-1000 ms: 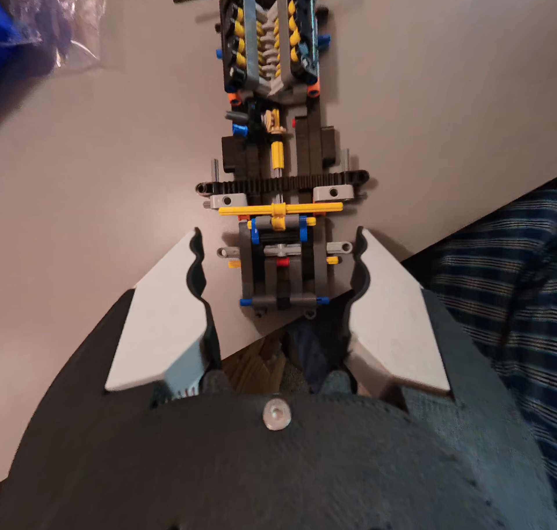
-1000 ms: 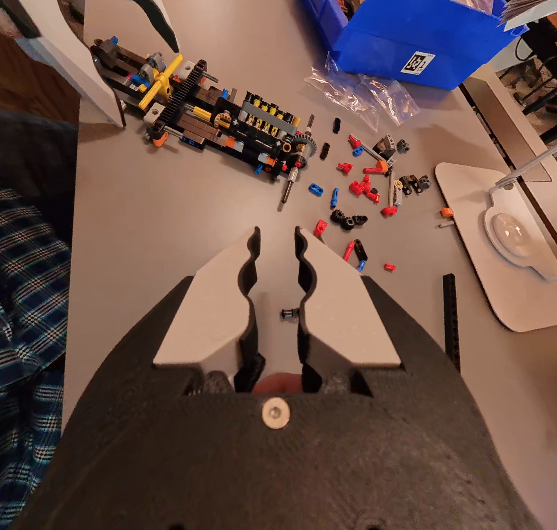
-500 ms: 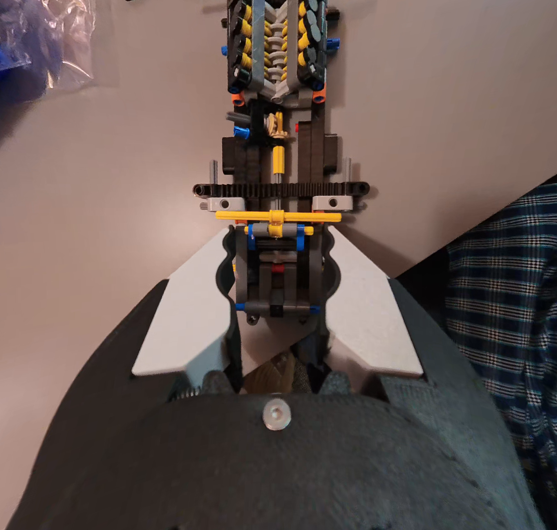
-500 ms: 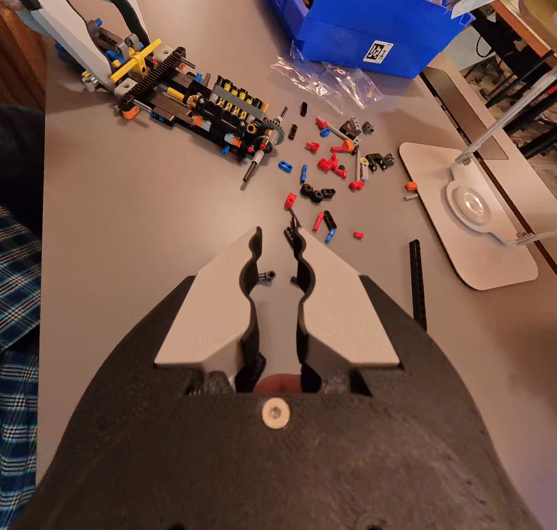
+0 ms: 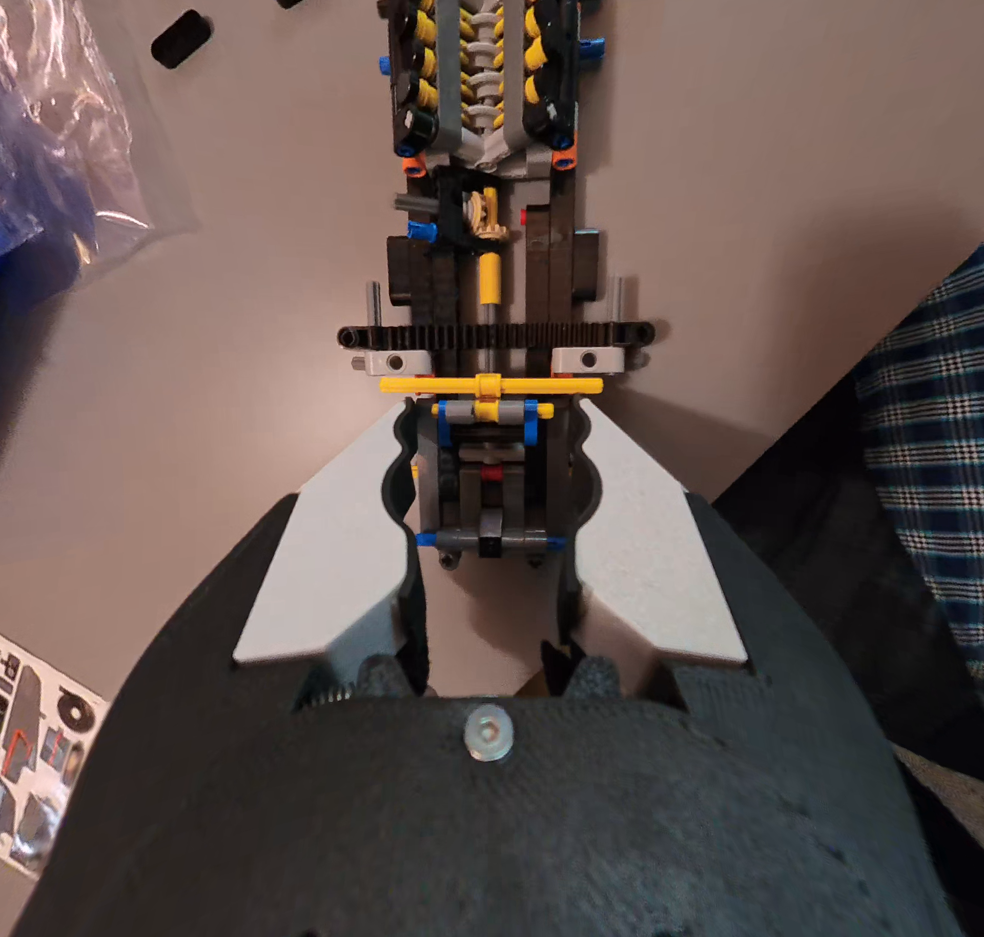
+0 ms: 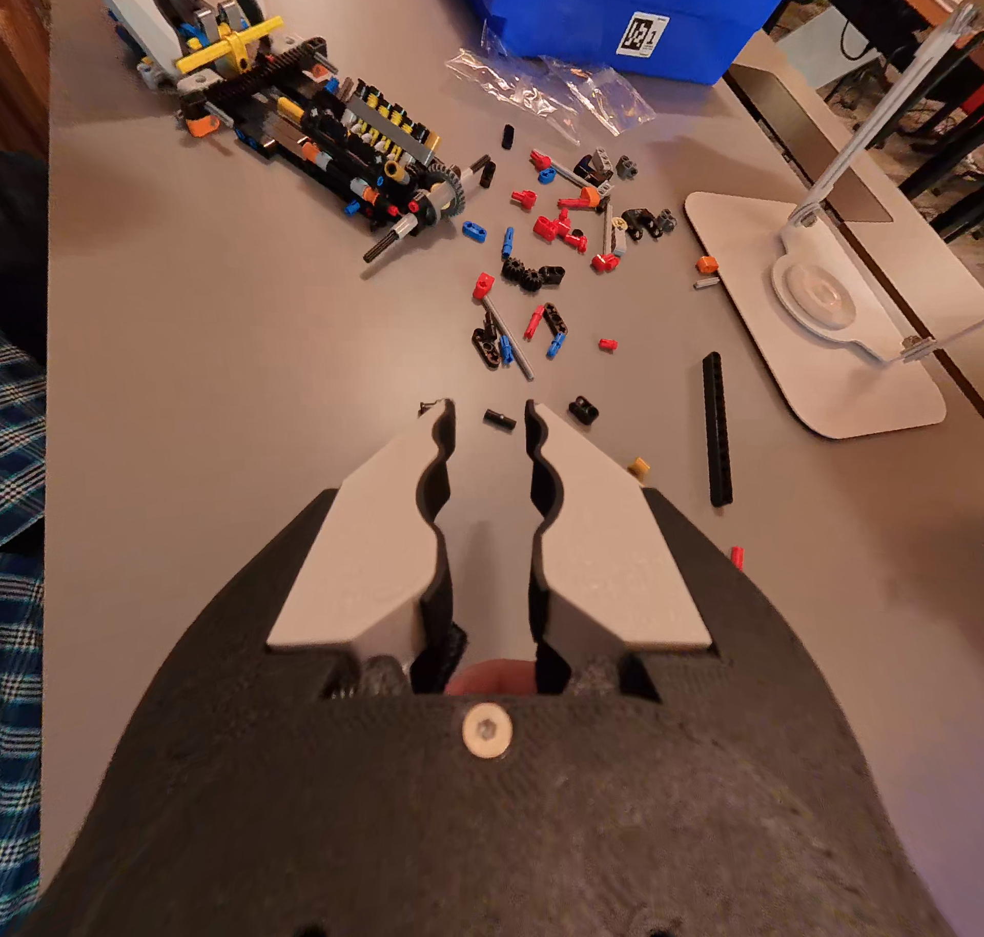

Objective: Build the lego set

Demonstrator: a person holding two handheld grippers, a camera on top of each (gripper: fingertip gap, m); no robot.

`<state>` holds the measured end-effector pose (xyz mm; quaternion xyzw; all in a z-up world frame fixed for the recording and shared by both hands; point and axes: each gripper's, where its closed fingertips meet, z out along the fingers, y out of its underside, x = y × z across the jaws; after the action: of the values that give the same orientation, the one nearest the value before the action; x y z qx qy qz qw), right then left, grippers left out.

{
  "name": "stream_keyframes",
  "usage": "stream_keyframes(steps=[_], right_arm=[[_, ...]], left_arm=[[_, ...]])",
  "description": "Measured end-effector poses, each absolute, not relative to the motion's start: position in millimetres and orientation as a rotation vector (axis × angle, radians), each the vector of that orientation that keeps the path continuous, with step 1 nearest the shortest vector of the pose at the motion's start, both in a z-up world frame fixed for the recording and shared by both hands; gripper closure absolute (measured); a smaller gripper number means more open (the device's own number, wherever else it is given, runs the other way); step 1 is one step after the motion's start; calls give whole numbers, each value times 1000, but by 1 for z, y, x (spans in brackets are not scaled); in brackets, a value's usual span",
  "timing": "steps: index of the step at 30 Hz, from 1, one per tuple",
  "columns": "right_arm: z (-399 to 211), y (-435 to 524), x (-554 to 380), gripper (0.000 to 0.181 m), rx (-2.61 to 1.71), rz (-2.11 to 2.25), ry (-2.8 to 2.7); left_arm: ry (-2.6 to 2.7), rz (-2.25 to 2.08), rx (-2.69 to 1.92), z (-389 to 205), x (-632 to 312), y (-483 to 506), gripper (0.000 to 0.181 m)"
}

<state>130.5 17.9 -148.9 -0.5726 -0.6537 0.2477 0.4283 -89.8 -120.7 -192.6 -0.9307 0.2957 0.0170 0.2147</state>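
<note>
The long lego chassis (image 5: 487, 283), black with a yellow axle, a toothed rack and a grey-yellow engine block, lies on the table. My left gripper (image 5: 492, 421) is shut on its near end, with one finger on each side of the frame. In the right wrist view the chassis (image 6: 319, 128) lies at the far left with the left gripper (image 6: 197, 11) clamped on its end. My right gripper (image 6: 489, 408) is open with a narrow gap, low over the table. A small black pin (image 6: 499, 420) lies on the table between its fingertips, untouched.
Loose red, blue and black pieces (image 6: 559, 230) are scattered ahead. A long black beam (image 6: 716, 427) lies to the right, beside a white stand base (image 6: 814, 368). A blue bin (image 6: 612, 1) and clear bags (image 6: 548, 91) are at the back. A sticker sheet (image 5: 37, 751) lies left.
My left gripper closed on the chassis's near end and holds it. My right gripper moved forward over the table until the small black pin lay between its tips.
</note>
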Motion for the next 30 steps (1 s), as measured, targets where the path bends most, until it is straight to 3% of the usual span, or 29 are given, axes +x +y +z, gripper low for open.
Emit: stream_keyframes(steps=[9,13,25,30], right_arm=[[-146,14,131,154,-1387,642,-1650],[-145,11,131,152,-1364,657,-1662],[-139,1,109,149,-1300,733,-1671],[-143,2,106,149,-1301,766,-1650]], left_arm=[[1046,41,-2583,-193,-114,-128,126],[994,78,-2621,-186,-128,-136,112],[205,181,-2447,-168,-99,-144,92],[93,273,-2389,-180,-98,-132,102]])
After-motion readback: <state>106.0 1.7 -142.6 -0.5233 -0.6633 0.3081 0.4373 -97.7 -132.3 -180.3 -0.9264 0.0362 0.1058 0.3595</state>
